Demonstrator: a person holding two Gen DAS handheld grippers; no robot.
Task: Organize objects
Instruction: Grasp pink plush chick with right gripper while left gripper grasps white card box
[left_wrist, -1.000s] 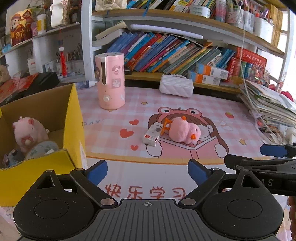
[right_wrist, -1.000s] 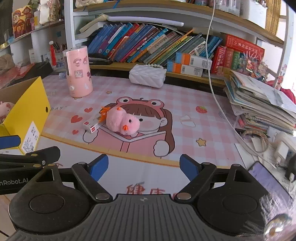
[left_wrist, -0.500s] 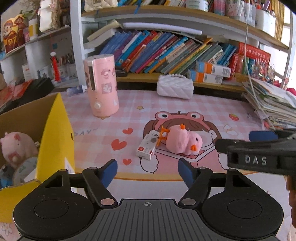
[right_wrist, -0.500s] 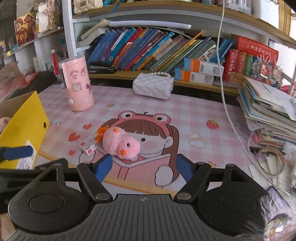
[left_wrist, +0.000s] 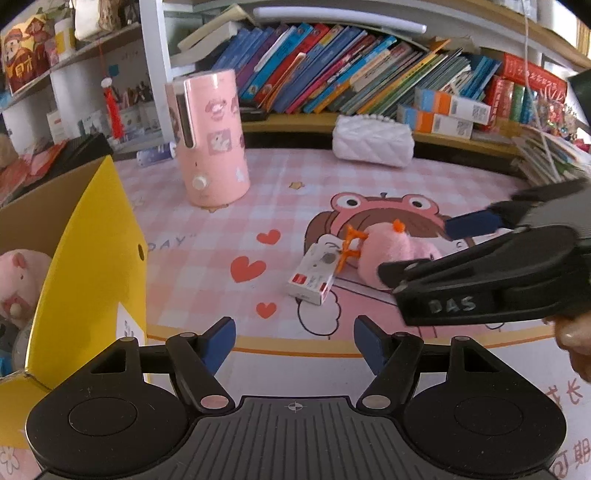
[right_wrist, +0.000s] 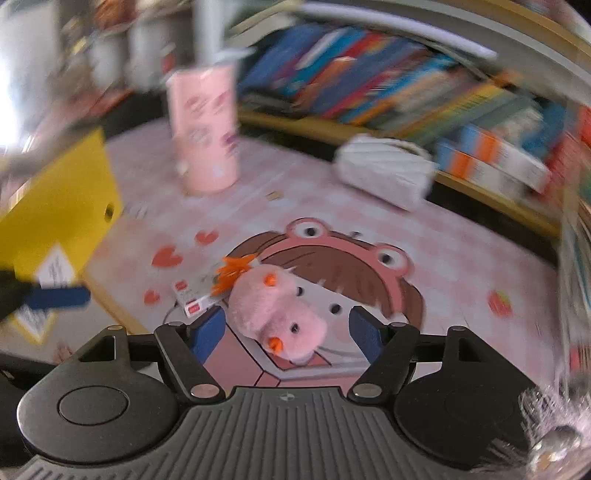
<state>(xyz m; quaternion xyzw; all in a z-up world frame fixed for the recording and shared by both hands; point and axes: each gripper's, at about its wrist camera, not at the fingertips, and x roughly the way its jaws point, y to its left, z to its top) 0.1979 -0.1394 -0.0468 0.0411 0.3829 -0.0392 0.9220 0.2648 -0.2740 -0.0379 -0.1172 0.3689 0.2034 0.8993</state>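
**Closing in on the pink plush chick**

Reaching with my right gripper (right_wrist: 286, 330), I have its fingers spread wide and empty, one on each side of the pink plush chick (right_wrist: 275, 314); whether the pads touch it I cannot tell, since this view is smeared by motion. My left gripper (left_wrist: 293, 341) hangs back near the front edge of the desk, fingers also apart and holding nothing.

I judge the step in hand to be the approach on the chick. The next move calls for settling over its soft body and squeezing gently without snagging the orange clip (left_wrist: 349, 245) at its head end or nudging the small white and red box (left_wrist: 314, 273) that lies just beside it. After that, I expect it to go into the yellow cardboard box (left_wrist: 98, 254) at the left edge of the desk, where a pink plush pig (left_wrist: 20, 282) already sits.

The desk wears a pink checked mat (left_wrist: 280, 192) printed with hearts and a cartoon girl in a frog hood. Farther back stand a pink cylindrical appliance (left_wrist: 208, 136) and a white quilted pouch (left_wrist: 373, 144). Behind them, along the rear edge, run shelves packed with leaning books (left_wrist: 332, 81).
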